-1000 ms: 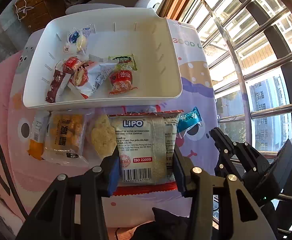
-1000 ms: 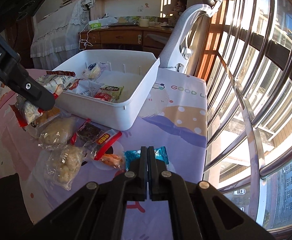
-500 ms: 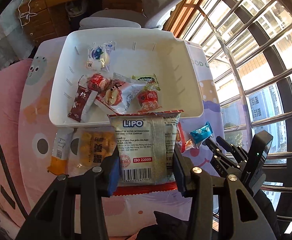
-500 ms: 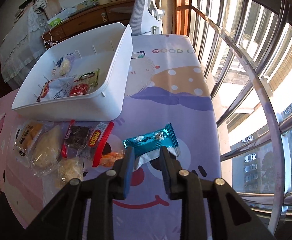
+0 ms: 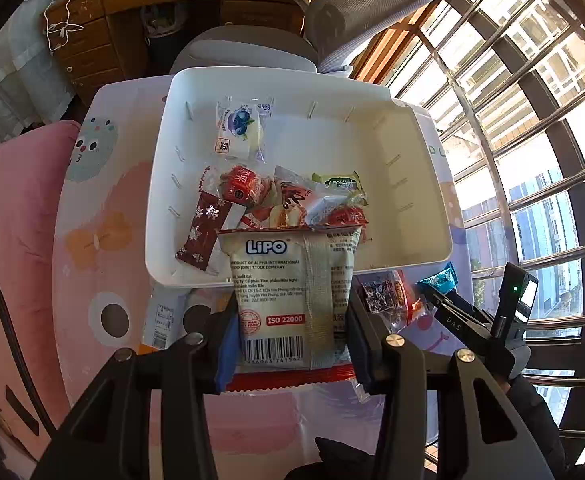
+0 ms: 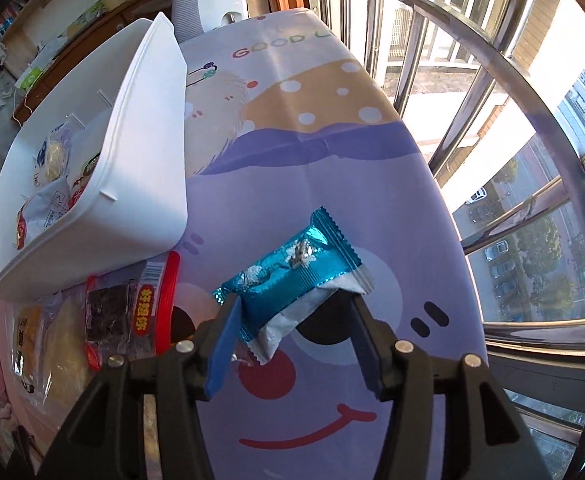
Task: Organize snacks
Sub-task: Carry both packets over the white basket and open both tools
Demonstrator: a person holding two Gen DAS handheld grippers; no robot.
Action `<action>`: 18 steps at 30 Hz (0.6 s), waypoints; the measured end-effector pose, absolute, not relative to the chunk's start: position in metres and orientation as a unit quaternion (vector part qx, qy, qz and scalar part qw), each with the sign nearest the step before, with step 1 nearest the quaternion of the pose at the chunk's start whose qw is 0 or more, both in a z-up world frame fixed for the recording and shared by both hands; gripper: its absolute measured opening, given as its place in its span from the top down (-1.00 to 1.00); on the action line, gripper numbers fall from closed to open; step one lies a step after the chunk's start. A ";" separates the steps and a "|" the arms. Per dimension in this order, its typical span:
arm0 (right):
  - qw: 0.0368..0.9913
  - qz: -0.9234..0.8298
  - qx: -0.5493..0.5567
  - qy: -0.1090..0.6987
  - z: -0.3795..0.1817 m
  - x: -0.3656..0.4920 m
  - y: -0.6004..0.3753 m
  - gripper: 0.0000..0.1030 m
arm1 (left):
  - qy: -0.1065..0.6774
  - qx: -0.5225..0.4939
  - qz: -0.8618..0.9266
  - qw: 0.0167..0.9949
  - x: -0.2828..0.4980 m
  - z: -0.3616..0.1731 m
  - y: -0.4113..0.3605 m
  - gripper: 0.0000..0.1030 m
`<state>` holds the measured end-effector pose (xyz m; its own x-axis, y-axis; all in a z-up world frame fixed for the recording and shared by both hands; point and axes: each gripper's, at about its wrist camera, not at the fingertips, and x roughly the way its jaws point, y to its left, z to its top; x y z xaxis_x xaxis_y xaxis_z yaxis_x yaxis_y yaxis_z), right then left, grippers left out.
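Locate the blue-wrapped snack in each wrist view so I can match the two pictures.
Left wrist: blue-wrapped snack at right, on the tablecloth just past the white bin's near right corner.
Right wrist: blue-wrapped snack at centre, between the right gripper's open jaws.
Shared landmark: the white bin.

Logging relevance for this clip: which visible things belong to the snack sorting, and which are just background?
Job:
- white bin
- LiPO packet in left gripper
- blue snack between right gripper jaws, which have just been opening

Background:
- office chair
- wooden desk
- window bars
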<state>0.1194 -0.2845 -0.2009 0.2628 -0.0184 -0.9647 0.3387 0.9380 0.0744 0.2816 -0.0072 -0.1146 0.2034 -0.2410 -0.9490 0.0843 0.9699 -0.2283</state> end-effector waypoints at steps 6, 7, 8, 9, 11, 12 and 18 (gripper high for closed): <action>0.786 -0.150 0.137 0.584 -0.203 0.127 -0.282 -0.05 | 0.624 -0.063 -0.112 0.771 0.292 -0.124 0.006 0.13; 0.786 -0.154 0.136 0.583 -0.203 0.129 -0.282 -0.05 | 0.624 -0.061 -0.114 0.770 0.294 -0.125 0.007 0.13; 0.787 -0.157 0.135 0.581 -0.204 0.129 -0.281 -0.05 | 0.624 -0.061 -0.116 0.770 0.295 -0.127 0.008 0.13; 0.788 -0.161 0.134 0.580 -0.203 0.131 -0.281 -0.05 | 0.624 -0.060 -0.118 0.770 0.296 -0.127 0.009 0.13; 0.789 -0.168 0.129 0.577 -0.202 0.134 -0.279 -0.05 | 0.625 -0.059 -0.120 0.769 0.299 -0.130 0.011 0.13; 0.789 -0.170 0.126 0.576 -0.202 0.135 -0.278 -0.03 | 0.626 -0.060 -0.120 0.768 0.300 -0.131 0.012 0.13; 0.800 -0.161 0.091 0.571 -0.202 0.141 -0.265 0.46 | 0.629 -0.061 -0.124 0.765 0.307 -0.139 0.021 0.13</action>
<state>0.1414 -0.2651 -0.2018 0.2961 -0.1534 -0.9428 0.3620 0.9314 -0.0378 0.3067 0.0211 -0.1386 0.1779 -0.2673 -0.9470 0.1136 0.9615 -0.2501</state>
